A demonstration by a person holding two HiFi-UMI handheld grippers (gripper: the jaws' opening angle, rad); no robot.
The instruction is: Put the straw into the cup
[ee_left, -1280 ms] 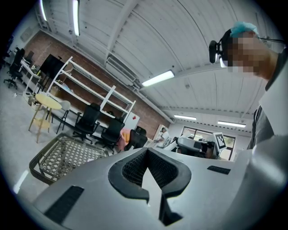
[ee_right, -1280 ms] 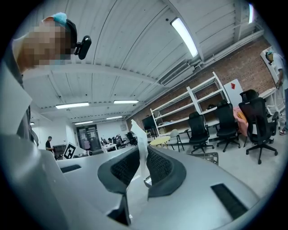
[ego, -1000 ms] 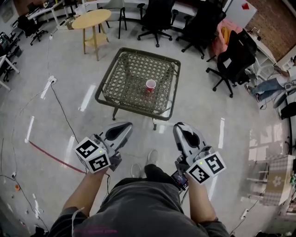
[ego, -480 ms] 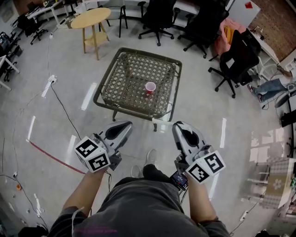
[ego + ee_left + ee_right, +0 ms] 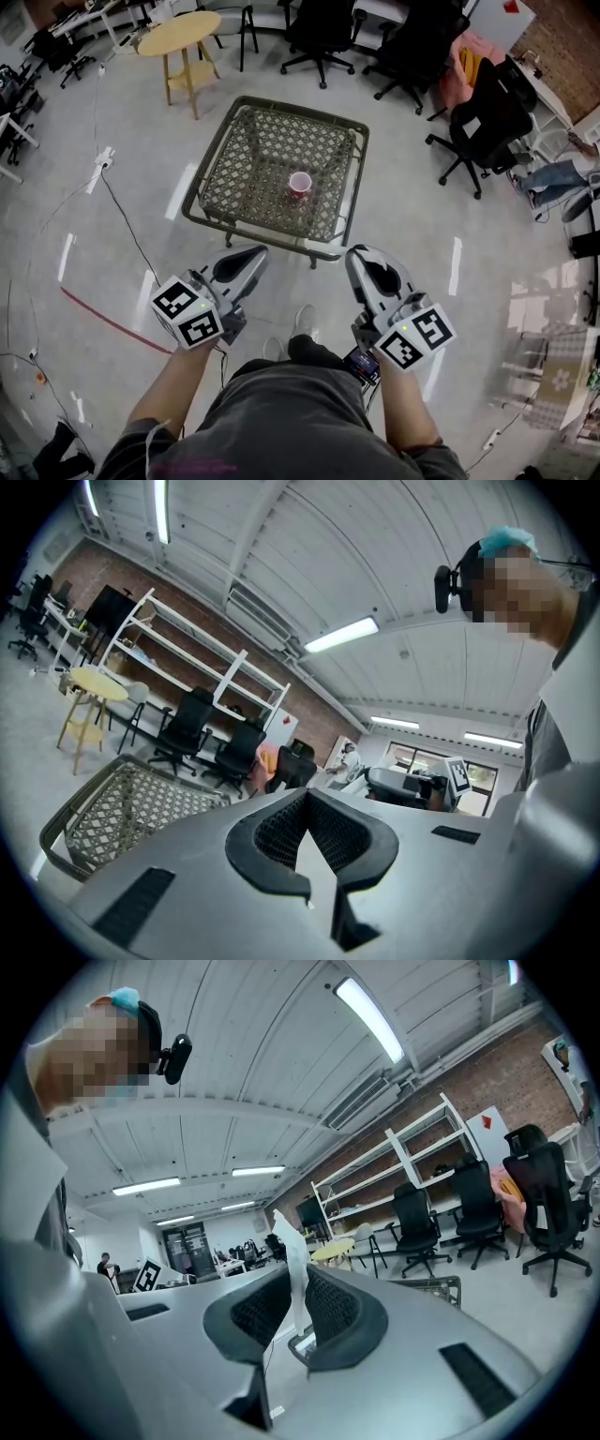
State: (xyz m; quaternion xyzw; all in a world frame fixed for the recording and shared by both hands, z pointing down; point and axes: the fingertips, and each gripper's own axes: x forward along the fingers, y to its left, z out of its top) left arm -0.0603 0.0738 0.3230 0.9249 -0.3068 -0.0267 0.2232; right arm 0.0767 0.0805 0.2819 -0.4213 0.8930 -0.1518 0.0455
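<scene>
Your right gripper (image 5: 298,1286) pinches the white straw (image 5: 289,1241), your left gripper (image 5: 307,797) is closed on nothing — the red cup (image 5: 300,182) stands toward the near edge of the table (image 5: 251,159).

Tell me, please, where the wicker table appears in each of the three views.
Head view: wicker table at upper centre, with the cup on it.
Left gripper view: wicker table at lower left.
Right gripper view: only a corner of the wicker table, right of centre.
Shared landmark: the round yellow table beyond it, in all three views.
</scene>
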